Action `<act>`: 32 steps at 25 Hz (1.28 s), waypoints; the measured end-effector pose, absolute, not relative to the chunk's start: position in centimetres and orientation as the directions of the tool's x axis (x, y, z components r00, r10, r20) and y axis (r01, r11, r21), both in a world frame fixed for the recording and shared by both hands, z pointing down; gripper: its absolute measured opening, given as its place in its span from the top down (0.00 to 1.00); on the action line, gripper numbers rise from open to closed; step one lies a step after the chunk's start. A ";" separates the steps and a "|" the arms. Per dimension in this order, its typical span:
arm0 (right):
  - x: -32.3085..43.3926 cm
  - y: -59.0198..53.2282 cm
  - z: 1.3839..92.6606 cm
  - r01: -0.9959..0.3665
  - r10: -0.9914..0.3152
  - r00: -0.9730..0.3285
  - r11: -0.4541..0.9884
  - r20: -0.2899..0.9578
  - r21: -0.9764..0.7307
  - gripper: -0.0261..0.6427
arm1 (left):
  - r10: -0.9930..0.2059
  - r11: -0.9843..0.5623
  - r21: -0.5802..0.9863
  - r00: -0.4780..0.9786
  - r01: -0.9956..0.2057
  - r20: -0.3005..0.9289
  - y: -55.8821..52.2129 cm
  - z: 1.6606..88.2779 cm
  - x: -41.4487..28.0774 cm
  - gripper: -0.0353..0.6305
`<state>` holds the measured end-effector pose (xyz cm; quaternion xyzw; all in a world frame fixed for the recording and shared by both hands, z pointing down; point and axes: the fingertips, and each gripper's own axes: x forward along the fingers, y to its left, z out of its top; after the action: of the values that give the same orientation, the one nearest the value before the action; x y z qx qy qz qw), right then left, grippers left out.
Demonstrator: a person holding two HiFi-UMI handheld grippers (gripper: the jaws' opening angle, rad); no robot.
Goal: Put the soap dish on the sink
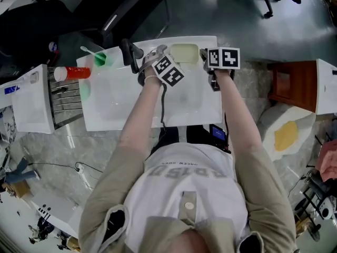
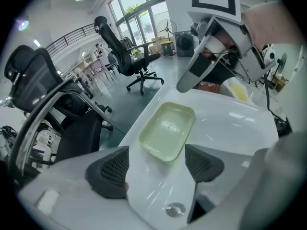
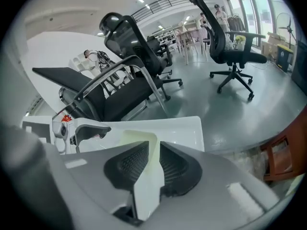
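The pale green soap dish (image 1: 184,52) lies flat on the back rim of the white sink (image 1: 121,109), apart from both grippers. In the left gripper view the dish (image 2: 168,130) sits just beyond my left gripper (image 2: 156,164), whose jaws stand wide open over the sink (image 2: 225,123). My right gripper (image 1: 204,57) hovers at the dish's right end, and its dark finger (image 2: 189,80) hangs above the dish without touching. In the right gripper view its jaws (image 3: 154,163) stand a narrow gap apart with nothing pinched. Through that gap the dish (image 3: 136,137) and the sink rim (image 3: 187,128) show.
A black faucet (image 1: 129,51) stands on the rim left of the dish. A green cup with a toothbrush (image 1: 100,59) and a red-capped bottle (image 1: 73,73) are at the far left. The drain (image 2: 175,209) is in the basin. A wooden stool (image 1: 292,86) stands to the right.
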<state>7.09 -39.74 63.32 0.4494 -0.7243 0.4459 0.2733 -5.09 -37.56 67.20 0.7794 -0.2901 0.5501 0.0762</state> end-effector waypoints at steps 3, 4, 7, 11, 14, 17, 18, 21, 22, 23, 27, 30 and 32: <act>7.1 -40.1 61.3 -0.901 -0.492 -0.435 0.245 0.755 -0.359 0.85 | -0.405 -0.801 -0.204 0.260 -0.562 0.876 -37.6 65.7 -4.7 0.37; 7.1 -40.1 60.6 -0.901 -0.524 -0.433 0.264 0.734 -0.343 0.85 | -0.418 -0.795 -0.204 0.273 -0.571 0.866 -37.5 65.2 -4.5 0.37; 6.8 -40.3 58.2 -0.904 -0.623 -0.427 0.312 0.655 -0.293 0.85 | -0.467 -0.777 -0.209 0.322 -0.594 0.823 -37.3 63.0 -3.7 0.37; 6.9 -39.9 54.3 -0.915 -0.753 -0.402 0.355 0.522 -0.192 0.85 | -0.530 -0.749 -0.211 0.377 -0.629 0.759 -36.7 60.1 -2.9 0.37; 6.8 -39.0 51.9 -0.916 -0.803 -0.396 0.379 0.446 -0.131 0.85 | -0.582 -0.722 -0.223 0.401 -0.654 0.707 -36.1 58.0 -2.8 0.37; 6.6 -38.1 49.7 -0.915 -0.836 -0.398 0.394 0.377 -0.091 0.85 | -0.638 -0.690 -0.229 0.427 -0.687 0.641 -35.4 55.7 -2.7 0.37; 6.5 -37.7 49.0 -0.914 -0.846 -0.400 0.398 0.353 -0.082 0.85 | -0.656 -0.679 -0.230 0.435 -0.698 0.616 -35.2 54.8 -2.7 0.37; 6.4 -36.3 46.7 -0.910 -0.868 -0.409 0.411 0.283 -0.055 0.85 | -0.703 -0.650 -0.231 0.458 -0.724 0.543 -34.1 52.2 -2.6 0.37; 6.3 -35.9 46.0 -0.908 -0.872 -0.412 0.416 0.264 -0.045 0.85 | -0.717 -0.641 -0.230 0.465 -0.732 0.520 -33.8 51.3 -2.6 0.37; 6.2 -35.4 45.3 -0.907 -0.876 -0.415 0.420 0.246 -0.037 0.85 | -0.730 -0.633 -0.229 0.470 -0.740 0.497 -33.5 50.5 -2.7 0.37; 5.8 -33.6 42.8 -0.904 -0.888 -0.422 0.426 0.180 -0.020 0.85 | -0.773 -0.602 -0.228 0.486 -0.765 0.409 -32.2 47.3 -3.0 0.37; 5.6 -32.4 41.0 -0.903 -0.894 -0.427 0.430 0.134 -0.012 0.85 | -0.794 -0.586 -0.231 0.493 -0.777 0.356 -31.2 45.4 -3.1 0.37; 5.5 -31.6 39.9 -0.903 -0.898 -0.428 0.429 0.107 -0.006 0.85 | -0.806 -0.574 -0.227 0.495 -0.786 0.323 -30.6 44.3 -3.3 0.37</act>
<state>5.48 -31.57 39.86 0.5332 -0.8443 0.0310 0.0437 -3.26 -30.61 44.26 0.8643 -0.4607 0.2003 -0.0248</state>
